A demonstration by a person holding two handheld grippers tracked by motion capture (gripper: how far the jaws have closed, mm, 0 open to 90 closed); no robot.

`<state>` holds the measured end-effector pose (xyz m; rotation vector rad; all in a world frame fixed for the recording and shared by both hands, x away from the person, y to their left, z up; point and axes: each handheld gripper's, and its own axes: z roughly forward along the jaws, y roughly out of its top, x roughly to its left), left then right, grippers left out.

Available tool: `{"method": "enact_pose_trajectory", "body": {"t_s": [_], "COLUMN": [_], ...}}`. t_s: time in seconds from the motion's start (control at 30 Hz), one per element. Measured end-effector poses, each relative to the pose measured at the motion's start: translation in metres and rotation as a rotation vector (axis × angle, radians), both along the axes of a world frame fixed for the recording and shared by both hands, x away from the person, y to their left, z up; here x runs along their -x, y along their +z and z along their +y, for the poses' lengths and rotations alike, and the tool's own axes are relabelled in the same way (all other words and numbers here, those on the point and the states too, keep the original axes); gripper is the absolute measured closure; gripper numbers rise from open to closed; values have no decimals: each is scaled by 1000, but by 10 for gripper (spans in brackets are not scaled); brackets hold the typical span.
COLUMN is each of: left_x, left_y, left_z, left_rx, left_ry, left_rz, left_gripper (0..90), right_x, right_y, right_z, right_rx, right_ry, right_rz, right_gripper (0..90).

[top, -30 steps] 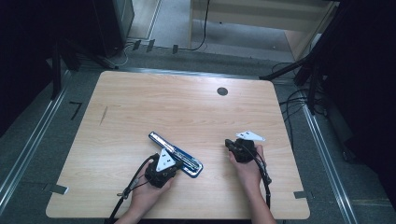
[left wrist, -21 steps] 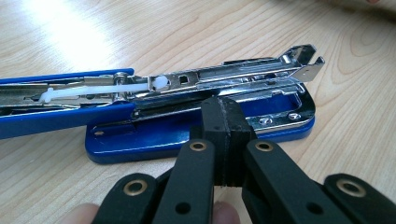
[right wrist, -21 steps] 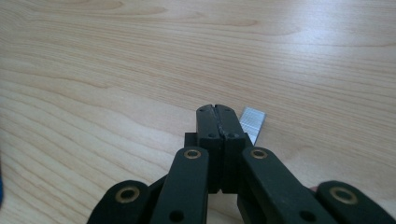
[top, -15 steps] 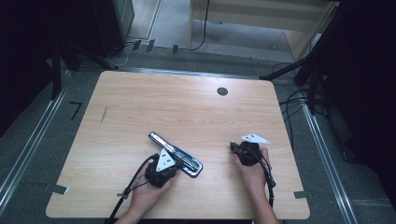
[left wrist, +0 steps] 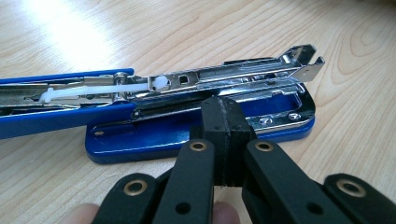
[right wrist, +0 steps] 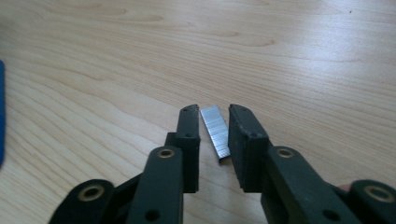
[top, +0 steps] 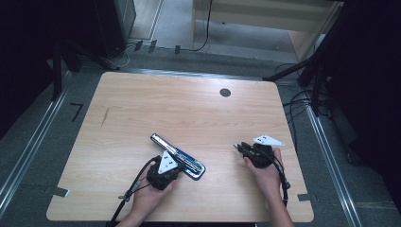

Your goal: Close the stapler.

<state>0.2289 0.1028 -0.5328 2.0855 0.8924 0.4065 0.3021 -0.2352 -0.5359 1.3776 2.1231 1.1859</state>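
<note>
Our left gripper (left wrist: 223, 140), jaws shut, pins the open stapler (top: 178, 156) mid-worktop. Right gripper (right wrist: 214, 140) jaws have just been opening around the staples (right wrist: 216, 131) at right; a skewed pinch could snap the strip.

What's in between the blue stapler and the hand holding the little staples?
Just bare wooden table. In the high view nothing lies between the open blue stapler and the right gripper, whose jaws have just been opening around the staple strip.
</note>
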Motion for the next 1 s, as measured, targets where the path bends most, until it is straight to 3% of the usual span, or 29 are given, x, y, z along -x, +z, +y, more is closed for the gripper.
{"method": "enact_pose_trajectory", "body": {"t_s": [0.33,0.57,1.0], "left_x": [0,0,0], "left_y": [0,0,0], "left_z": [0,0,0], "left_rx": [0,0,-3], "left_ry": [0,0,2], "left_rz": [0,0,-2], "left_gripper": [900,900,900], "right_x": [-10,-12,-10], "right_y": [-7,-11,-12], "right_z": [0,1,3], "right_rx": [11,26,35], "right_ry": [38,50,40], "right_rz": [13,31,15], "right_gripper": [718,750,802]}}
